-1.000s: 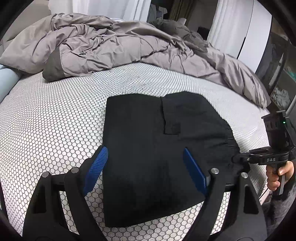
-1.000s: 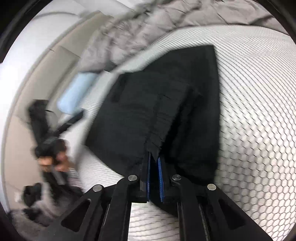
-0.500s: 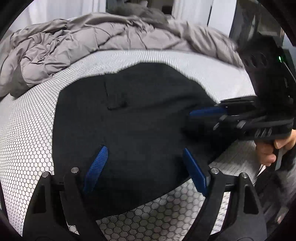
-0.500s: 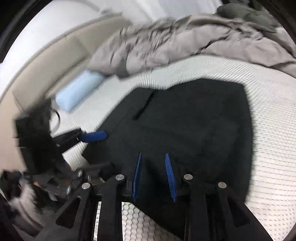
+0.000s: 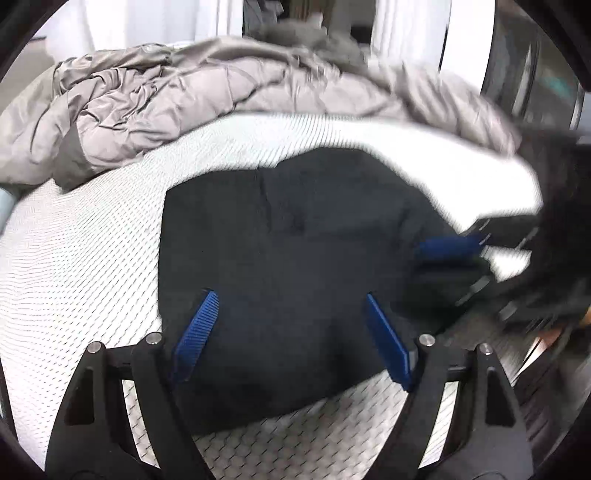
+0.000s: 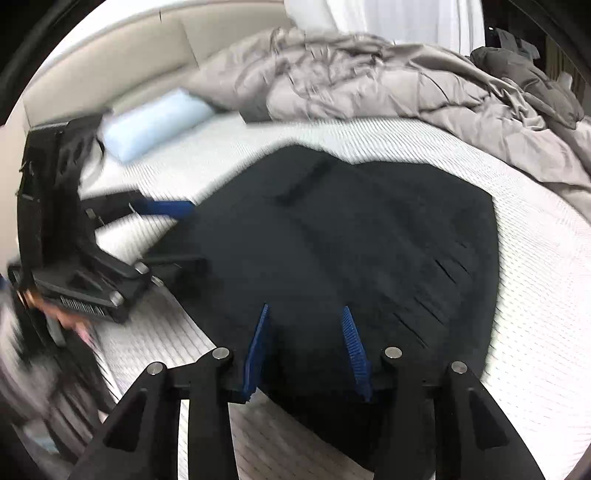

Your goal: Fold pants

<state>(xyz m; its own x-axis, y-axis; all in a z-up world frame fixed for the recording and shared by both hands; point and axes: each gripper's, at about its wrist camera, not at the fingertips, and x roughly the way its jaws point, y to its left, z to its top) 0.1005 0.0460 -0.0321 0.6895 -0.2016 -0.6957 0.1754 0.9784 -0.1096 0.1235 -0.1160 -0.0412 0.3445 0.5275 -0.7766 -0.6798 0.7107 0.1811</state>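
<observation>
The black pants (image 5: pixel 295 258) lie folded and flat on the white honeycomb-patterned mattress (image 5: pixel 74 266). My left gripper (image 5: pixel 290 299) hovers over their near edge, jaws wide open, nothing between the blue pads. In the right wrist view the pants (image 6: pixel 351 240) spread out ahead, and my right gripper (image 6: pixel 305 308) hangs just above their gathered waistband edge. Its jaws are opening and the pads do not press the cloth. Each gripper shows in the other's view: the right gripper (image 5: pixel 448 258) blurred at the pants' right side, the left gripper (image 6: pixel 184 234) open at their left side.
A crumpled grey duvet (image 6: pixel 388 85) fills the far side of the bed. A light blue pillow (image 6: pixel 155 122) lies by the beige headboard (image 6: pixel 110 62). White curtains (image 5: pixel 155 22) hang behind. The mattress edge (image 5: pixel 517 354) runs close at the right.
My right gripper let go of the waistband it was pinching, spread its jaws, rolled and drew back a little. The left gripper shifted and rolled over the pants and stayed open.
</observation>
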